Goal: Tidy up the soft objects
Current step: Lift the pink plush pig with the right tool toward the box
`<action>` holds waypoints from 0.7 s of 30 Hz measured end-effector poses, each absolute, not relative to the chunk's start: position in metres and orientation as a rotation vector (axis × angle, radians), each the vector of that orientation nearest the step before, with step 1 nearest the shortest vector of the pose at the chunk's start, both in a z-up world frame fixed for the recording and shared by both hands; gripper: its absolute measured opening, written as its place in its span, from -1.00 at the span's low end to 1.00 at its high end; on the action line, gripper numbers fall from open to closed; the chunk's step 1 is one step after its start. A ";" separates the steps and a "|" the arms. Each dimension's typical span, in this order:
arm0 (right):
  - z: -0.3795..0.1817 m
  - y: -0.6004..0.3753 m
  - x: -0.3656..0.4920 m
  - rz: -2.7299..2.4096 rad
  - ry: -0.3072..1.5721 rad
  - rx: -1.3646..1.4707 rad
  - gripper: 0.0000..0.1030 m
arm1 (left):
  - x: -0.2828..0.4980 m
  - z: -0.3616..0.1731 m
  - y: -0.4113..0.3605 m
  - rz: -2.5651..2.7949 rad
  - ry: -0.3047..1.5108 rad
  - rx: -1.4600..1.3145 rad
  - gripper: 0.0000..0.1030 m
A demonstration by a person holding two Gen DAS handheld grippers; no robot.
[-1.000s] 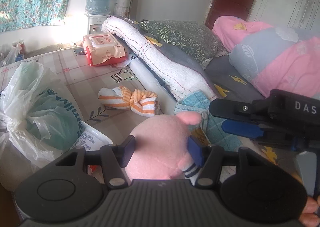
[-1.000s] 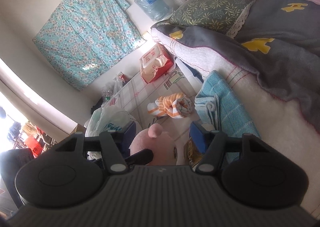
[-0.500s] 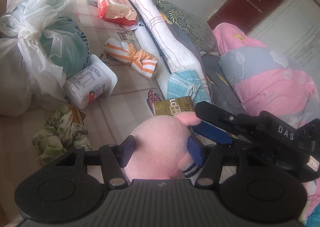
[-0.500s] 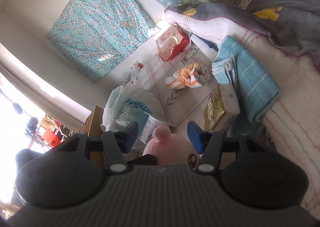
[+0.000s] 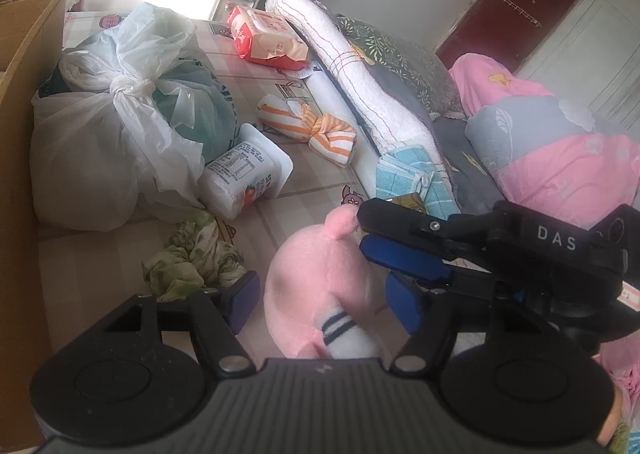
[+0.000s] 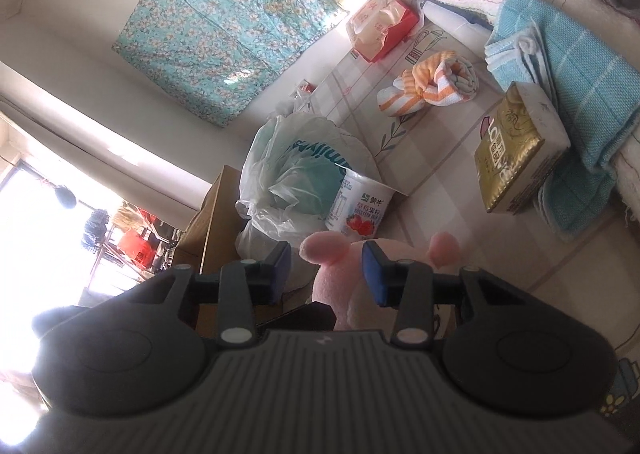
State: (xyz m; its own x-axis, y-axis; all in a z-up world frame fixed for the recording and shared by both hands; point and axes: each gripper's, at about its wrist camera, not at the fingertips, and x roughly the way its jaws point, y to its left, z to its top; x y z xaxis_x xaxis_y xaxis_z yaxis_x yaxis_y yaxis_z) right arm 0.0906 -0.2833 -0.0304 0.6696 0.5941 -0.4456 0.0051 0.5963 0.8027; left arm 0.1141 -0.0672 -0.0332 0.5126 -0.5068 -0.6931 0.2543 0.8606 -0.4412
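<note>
The pink plush pig (image 5: pixel 320 286) lay on the patterned mat between the left hand-held gripper (image 5: pixel 320 304)'s pads, which had just been opening and now stood clear of it. The right hand-held gripper (image 6: pixel 326 268) had been closing round its ear, seemingly without pinching yet. Beyond, the green floral cloth (image 5: pixel 192 254), striped towel (image 5: pixel 312 126) and blue towel (image 5: pixel 404 174) lay unsorted as before.

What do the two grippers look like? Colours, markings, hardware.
Both match: black plastic, a ribbed grey-black housing with two round domed covers, and silver pivot screws on the finger links. The fingers end in flat blue pads. From the left gripper, the right gripper appears side-on, with white "DAS" lettering on its body and a silver screw in its finger. No cables or sleeves show.
</note>
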 end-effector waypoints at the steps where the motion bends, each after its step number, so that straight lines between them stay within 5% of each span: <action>1: -0.032 -0.281 0.092 0.400 0.782 0.893 -0.23 | 0.112 -0.032 -0.066 -0.461 0.919 -0.289 0.42; 9: -0.034 -0.273 0.100 0.478 0.796 0.973 -0.17 | 0.110 -0.036 -0.067 -0.343 0.929 -0.143 0.35; 13: -0.033 -0.302 0.094 0.338 0.765 0.971 0.23 | 0.114 -0.038 -0.065 -0.356 0.939 -0.163 0.34; 21: -0.069 -0.294 0.107 0.311 0.898 0.992 0.30 | 0.119 -0.041 -0.060 -0.369 0.964 -0.194 0.34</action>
